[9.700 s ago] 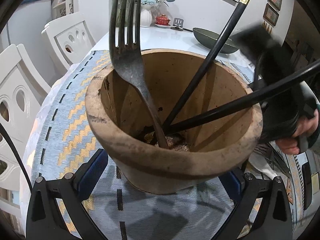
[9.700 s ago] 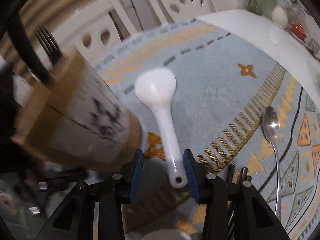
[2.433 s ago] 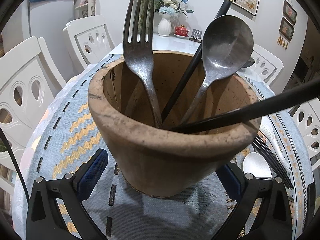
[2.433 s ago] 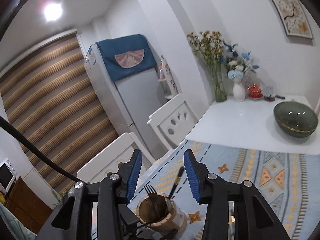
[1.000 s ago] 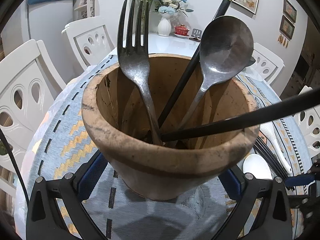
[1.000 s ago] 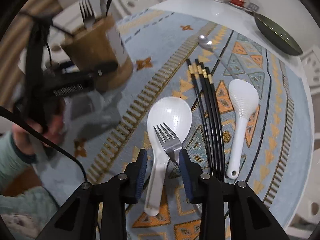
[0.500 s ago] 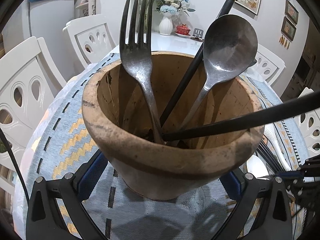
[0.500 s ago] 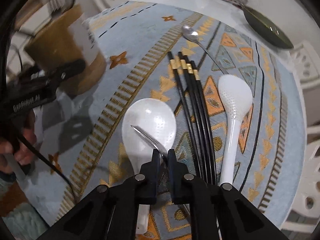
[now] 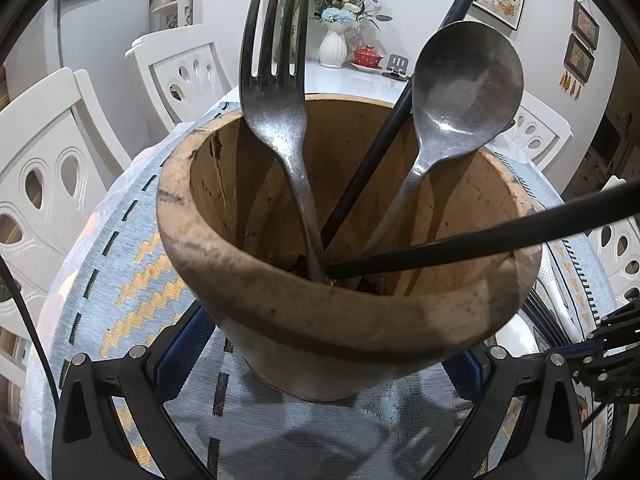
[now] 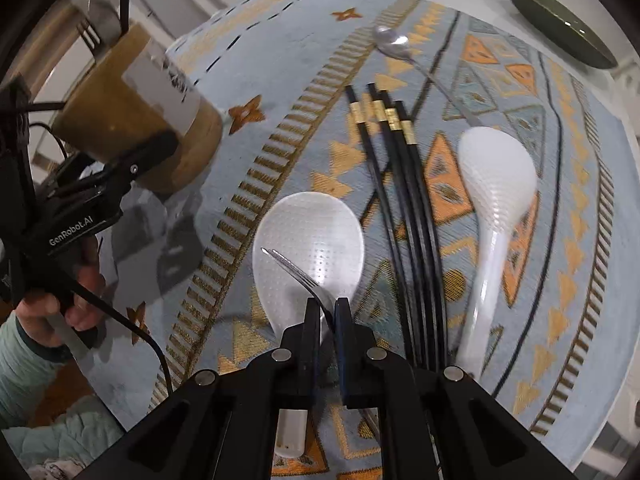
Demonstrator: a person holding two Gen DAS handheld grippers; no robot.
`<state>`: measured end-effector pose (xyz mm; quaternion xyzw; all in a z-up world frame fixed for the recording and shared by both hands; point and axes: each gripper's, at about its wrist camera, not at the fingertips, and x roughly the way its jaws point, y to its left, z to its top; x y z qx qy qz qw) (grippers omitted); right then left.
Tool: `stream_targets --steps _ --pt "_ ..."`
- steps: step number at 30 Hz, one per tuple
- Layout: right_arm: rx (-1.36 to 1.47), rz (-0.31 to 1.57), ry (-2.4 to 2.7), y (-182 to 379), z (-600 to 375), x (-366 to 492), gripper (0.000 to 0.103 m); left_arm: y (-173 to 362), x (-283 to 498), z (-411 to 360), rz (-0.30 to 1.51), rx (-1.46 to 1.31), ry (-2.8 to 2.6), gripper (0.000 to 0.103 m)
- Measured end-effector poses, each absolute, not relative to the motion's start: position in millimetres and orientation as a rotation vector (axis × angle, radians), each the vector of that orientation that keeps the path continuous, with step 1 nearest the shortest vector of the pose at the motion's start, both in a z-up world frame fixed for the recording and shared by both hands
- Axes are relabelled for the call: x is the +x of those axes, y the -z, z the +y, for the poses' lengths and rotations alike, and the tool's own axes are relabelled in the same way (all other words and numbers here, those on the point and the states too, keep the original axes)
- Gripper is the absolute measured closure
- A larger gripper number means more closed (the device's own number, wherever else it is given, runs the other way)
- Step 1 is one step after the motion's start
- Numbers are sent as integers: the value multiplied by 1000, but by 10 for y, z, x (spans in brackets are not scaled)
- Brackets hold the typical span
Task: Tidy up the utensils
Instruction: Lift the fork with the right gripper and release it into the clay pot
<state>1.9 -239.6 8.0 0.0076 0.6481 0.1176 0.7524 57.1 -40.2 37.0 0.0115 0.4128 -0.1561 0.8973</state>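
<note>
Terracotta fills the left wrist view: a clay pot [image 9: 344, 280] sits at centre frame between the blue pads of the left gripper [image 9: 320, 360], whose jaws press its lower sides. Inside it stand a metal fork [image 9: 276, 120] at upper left, a metal spoon [image 9: 460, 92] at upper right, and two black chopsticks [image 9: 460, 246], one leaning toward the top edge, one crossing to the right edge. The pot rests on a blue and orange patterned cloth [image 9: 132, 264] over the surface.

In the right wrist view, the right gripper [image 10: 327, 312] at lower centre has its jaws closed on the neck of a second fork [image 10: 298, 272], whose tines point toward upper left over a white rice paddle [image 10: 308, 240]. Just right of that lie four black chopsticks with gold bands [image 10: 408, 200], then another white paddle [image 10: 496, 188] at right. A small spoon [image 10: 394, 46] lies near the top. The pot [image 10: 136, 112] appears at upper left, with the person's hand [image 10: 60, 296] on the other tool at left.
</note>
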Motion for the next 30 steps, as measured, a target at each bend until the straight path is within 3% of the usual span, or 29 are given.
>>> stream_targets --steps 7,12,30 --pt "-91 1387 -253 -94 -2173 134 100 -364 571 -405 858 24 324 1" --pt "10 1295 -229 -386 -2343 148 101 -359 573 -409 856 25 326 1" --pt "347 644 -340 -2067 -2667 240 101 -364 524 -418 862 34 323 1"
